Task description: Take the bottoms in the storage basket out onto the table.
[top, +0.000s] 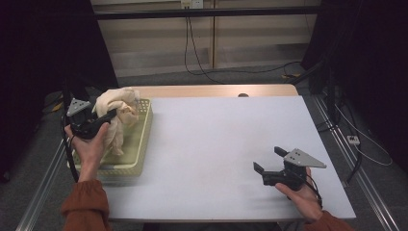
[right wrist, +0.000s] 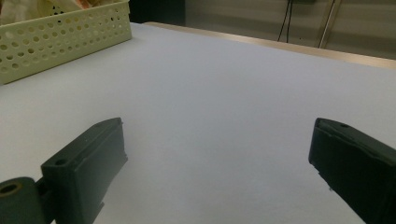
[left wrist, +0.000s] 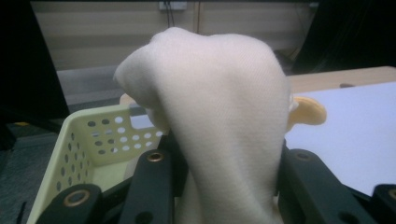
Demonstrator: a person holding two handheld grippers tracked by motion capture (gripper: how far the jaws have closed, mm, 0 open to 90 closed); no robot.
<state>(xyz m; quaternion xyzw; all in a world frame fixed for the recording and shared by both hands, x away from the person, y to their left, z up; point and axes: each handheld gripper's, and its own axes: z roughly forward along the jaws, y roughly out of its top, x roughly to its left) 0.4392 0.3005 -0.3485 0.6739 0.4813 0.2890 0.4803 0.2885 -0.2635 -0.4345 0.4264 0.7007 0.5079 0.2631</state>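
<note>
A cream cloth (top: 117,111) is bunched up above the pale yellow perforated basket (top: 142,144) at the table's left side. My left gripper (top: 107,117) is shut on this cloth, and part of the fabric hangs down into the basket. In the left gripper view the cloth (left wrist: 219,116) bulges between the two black jaws, with the basket (left wrist: 84,140) below and a tan rounded piece (left wrist: 308,111) at its right. My right gripper (top: 268,160) rests low over the white table surface (top: 216,144) at the front right, jaws wide apart and nothing between them (right wrist: 219,163).
The basket's corner (right wrist: 60,37) stands at the far left of the right gripper view. A wooden table edge (top: 211,90) runs along the back. Cables (top: 202,67) lie on the floor beyond, and metal rails (top: 356,163) flank the table.
</note>
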